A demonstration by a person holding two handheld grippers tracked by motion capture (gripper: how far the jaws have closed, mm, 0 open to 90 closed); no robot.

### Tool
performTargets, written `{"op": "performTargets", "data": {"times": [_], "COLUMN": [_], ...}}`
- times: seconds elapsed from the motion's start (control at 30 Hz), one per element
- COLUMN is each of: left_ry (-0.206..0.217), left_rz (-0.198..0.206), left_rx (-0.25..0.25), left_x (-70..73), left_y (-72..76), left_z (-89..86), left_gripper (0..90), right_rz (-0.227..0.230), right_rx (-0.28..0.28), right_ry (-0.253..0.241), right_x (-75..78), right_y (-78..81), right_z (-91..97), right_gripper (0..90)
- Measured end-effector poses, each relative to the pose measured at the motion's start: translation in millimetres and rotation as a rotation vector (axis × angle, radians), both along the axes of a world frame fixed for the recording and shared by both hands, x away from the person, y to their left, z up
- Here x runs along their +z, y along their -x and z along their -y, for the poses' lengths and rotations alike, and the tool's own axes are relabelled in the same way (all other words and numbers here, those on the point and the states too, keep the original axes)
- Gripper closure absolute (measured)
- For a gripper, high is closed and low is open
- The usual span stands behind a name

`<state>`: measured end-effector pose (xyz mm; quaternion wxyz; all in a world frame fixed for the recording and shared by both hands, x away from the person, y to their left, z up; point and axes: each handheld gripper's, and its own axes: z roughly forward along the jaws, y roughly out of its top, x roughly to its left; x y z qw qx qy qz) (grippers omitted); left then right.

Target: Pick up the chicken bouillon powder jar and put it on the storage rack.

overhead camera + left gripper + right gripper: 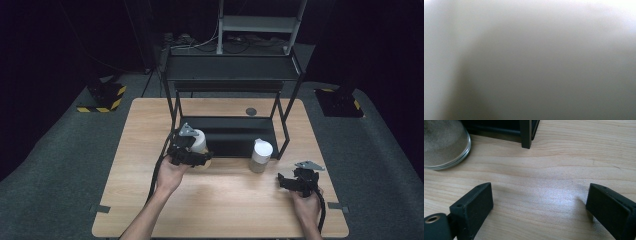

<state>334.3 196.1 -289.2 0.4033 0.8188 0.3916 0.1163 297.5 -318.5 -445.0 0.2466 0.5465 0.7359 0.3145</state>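
Fingers of the left gripper (196,155) clench a white cylindrical jar (199,141) at about ten o'clock of the pale wooden table (225,200), before a black metal shelf (235,75), while the right gripper (539,202) rests at four o'clock with its matte black pads released, nothing between them. A second jar (261,155), frosted glass with a white lid, stands near centre, its base cut off in the right gripper view. Grey carpet and darkness surround the table, and the left gripper view is a pale blur.
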Motion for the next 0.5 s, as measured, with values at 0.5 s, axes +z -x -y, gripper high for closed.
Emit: {"op": "performTargets", "data": {"times": [0.5], "left_ry": [-0.026], "left_rz": [0.01], "left_rx": [-0.019], "left_x": [68.5], "left_y": [-22.7], "left_z": [11.7], "left_gripper": [30.9], "right_rz": [0.0], "right_rx": [0.0], "right_ry": [0.001], "right_x": [0.0], "right_y": [0.0], "right_z": [0.0], "right_gripper": [6.3]}}
